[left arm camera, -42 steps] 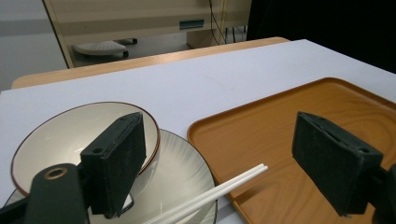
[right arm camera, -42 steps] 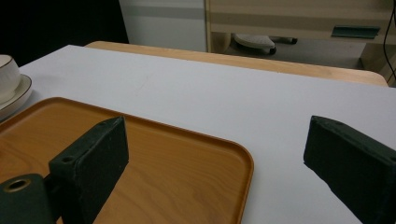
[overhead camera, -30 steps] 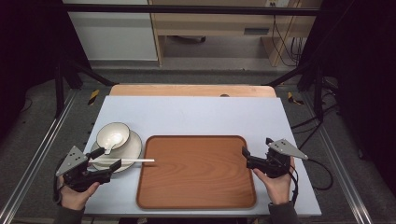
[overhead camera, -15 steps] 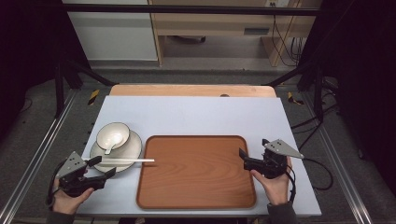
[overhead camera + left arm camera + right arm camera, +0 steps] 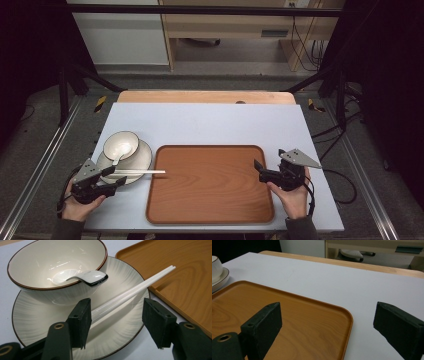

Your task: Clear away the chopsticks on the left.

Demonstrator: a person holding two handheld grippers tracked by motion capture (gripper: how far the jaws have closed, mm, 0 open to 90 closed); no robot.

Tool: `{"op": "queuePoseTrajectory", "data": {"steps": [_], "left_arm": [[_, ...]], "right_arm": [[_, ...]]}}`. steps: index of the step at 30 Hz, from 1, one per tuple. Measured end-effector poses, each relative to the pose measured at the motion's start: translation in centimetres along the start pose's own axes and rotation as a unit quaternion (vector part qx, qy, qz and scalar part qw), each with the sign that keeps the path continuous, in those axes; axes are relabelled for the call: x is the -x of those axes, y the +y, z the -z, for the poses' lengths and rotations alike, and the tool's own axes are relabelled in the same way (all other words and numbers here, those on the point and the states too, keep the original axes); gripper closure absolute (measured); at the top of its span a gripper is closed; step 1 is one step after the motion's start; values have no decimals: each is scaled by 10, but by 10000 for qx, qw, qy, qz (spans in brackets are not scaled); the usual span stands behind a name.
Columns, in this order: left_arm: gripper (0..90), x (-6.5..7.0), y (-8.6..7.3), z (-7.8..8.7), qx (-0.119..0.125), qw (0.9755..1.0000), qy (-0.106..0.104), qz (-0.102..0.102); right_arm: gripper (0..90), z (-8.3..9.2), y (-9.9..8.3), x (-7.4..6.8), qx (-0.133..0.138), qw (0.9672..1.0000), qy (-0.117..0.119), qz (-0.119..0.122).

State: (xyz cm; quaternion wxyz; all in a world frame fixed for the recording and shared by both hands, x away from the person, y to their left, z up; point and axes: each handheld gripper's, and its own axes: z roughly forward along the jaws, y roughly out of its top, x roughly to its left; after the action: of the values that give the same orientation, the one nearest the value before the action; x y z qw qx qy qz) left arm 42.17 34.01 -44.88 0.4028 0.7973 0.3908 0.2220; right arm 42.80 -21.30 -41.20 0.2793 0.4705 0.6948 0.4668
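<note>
White chopsticks point(image 5: 130, 293) lie across the plate point(image 5: 35, 322), tips over the wooden tray point(image 5: 180, 272). Left gripper point(image 5: 116, 317) has just been closing, jaws either side of them, not pinching yet. Right gripper point(image 5: 329, 327) is wide open.

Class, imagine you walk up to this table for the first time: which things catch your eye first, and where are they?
The big wooden tray lies mid-table. Left of it a white bowl holding a spoon sits on a plate, with white chopsticks resting across the plate onto the tray's edge. The left gripper has the chopsticks between its jaws, which have just been closing without yet pinching them.
</note>
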Motion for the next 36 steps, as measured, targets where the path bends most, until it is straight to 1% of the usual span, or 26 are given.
{"op": "queuePoseTrajectory", "data": {"steps": [2,4,10,11,12,13,16,21,25,28,30,36], "left_arm": [[422,-1,0,-1,-5,10000,8,7],[439,-3,0,-4,-23,10000,58,-63],[477,-7,0,-10,-57,9998,83,-164],[477,-6,0,-11,-31,9998,97,-157],[480,-7,0,-11,-38,9998,78,-160],[482,-7,0,-11,-56,9998,95,-181],[496,-6,-1,-11,-71,9998,129,-157],[510,-3,-2,-9,-110,9995,176,-226],[520,-1,-2,-8,-59,9994,198,-279],[531,0,-1,-6,-18,9994,165,-309],[540,0,-1,-5,-38,9993,138,-346],[582,1,-1,-7,-74,9994,146,-298]], "right_arm": [[84,0,0,0,-12,10000,4,-8],[84,0,0,0,-11,10000,12,-15],[84,-2,-1,-1,-30,10000,22,14],[85,-2,-1,-2,-32,10000,32,1],[85,-2,-1,-2,-34,10000,27,8],[85,-2,-1,-2,-32,10000,29,5],[85,-2,-1,-1,-21,10000,26,13],[86,-2,0,-1,-29,10000,25,11],[86,-1,0,-1,-26,10000,26,0],[87,-1,-1,-1,-24,10000,20,6],[87,-2,-1,-1,-29,10000,28,-7],[87,-3,-1,-2,-53,10000,30,6]]}}
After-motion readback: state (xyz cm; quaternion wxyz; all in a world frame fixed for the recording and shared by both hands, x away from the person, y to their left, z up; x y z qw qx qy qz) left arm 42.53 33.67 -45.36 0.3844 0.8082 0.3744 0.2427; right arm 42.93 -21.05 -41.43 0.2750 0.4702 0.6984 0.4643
